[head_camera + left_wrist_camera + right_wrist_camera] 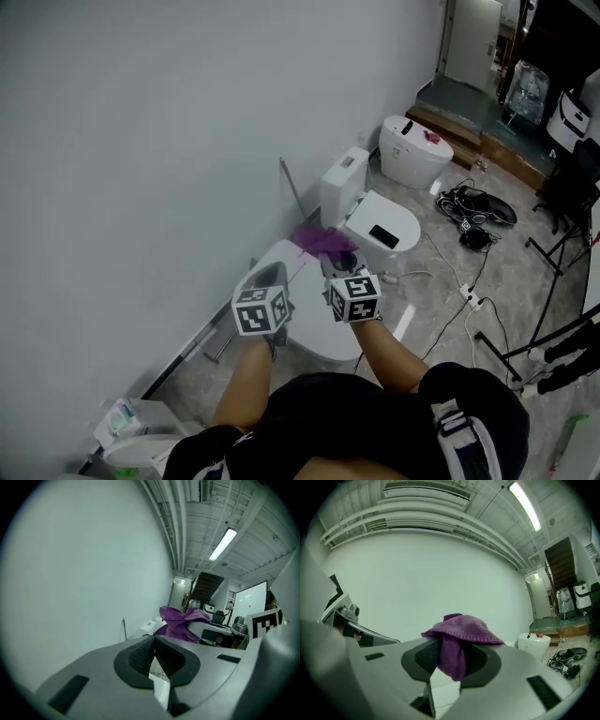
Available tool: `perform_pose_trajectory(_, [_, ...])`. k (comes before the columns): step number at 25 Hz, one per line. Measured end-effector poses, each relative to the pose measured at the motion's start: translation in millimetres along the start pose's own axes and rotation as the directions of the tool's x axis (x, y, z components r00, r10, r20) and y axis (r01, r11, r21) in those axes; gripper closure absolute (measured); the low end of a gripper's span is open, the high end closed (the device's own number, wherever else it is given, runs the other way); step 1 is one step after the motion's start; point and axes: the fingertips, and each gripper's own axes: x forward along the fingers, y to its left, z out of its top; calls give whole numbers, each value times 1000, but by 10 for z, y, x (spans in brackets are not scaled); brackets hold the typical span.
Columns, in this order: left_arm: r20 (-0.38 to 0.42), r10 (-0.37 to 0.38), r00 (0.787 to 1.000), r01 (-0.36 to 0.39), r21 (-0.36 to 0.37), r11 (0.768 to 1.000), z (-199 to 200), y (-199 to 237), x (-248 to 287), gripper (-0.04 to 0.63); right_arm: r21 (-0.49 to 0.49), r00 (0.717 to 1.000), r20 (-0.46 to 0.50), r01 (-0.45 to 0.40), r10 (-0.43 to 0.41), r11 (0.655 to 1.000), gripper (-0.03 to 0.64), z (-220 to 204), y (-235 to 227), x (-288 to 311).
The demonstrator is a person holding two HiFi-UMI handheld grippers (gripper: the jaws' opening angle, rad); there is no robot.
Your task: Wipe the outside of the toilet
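Observation:
A white toilet stands below me against the wall, mostly hidden by my grippers. My right gripper is shut on a purple cloth, which bunches over its jaws and hangs between them. In the left gripper view the purple cloth shows ahead to the right. My left gripper is shut with nothing between its pads, held beside the right one over the toilet's left side.
A second white toilet with a dark item on its lid stands further along the wall, and a third beyond it. Cables and a power strip lie on the floor to the right. A grey wall fills the left.

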Motion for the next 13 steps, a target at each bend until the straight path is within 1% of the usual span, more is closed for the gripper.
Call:
perform_pose_trajectory(3, [0,-22,1000,22,-5,1000,1,-35,10,587,-14,1000,-3,-3,3,1000,512,43,-4,-32])
perform_pose_trajectory(6, [6,-44,999,44,8,999,16,-36,24,586,-21,1000,-4,14,-14,1000,512,61,-4,-42])
perform_pose_trajectory(9, [12,-73,997,73,4,997,24,-20,24,588,-21,1000,-2,21,-21,1000,512,59,43,-43])
perform_pose_trajectory(13, [21,-81,996,81,11,997,45,79,-52,586,-17,1000,11,16,-16,1000,512,50,172,-12])
